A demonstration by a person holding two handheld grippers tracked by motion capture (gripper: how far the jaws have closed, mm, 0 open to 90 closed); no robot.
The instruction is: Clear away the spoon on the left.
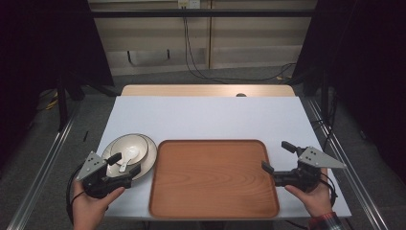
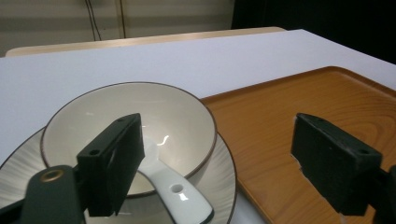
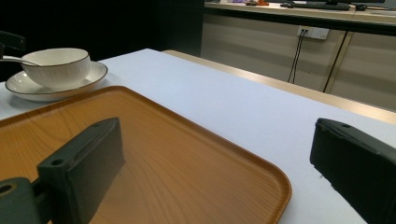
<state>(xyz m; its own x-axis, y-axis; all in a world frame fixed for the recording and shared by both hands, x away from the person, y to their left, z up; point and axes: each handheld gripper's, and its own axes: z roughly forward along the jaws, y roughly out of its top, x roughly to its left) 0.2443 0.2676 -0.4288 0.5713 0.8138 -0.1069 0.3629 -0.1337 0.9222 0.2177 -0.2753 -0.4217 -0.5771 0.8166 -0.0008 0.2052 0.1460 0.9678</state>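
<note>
we hold the left gripper wide open and empty over the bowl with its spoon on a plate near the table's left edge, wooden tray at the front edge, right gripper wide open, empty, at the tray's right rim

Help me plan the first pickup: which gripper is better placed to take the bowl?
Left. The left gripper, jaws open, hovers right at the bowl on its plate; the right gripper sits across the tray.
</note>
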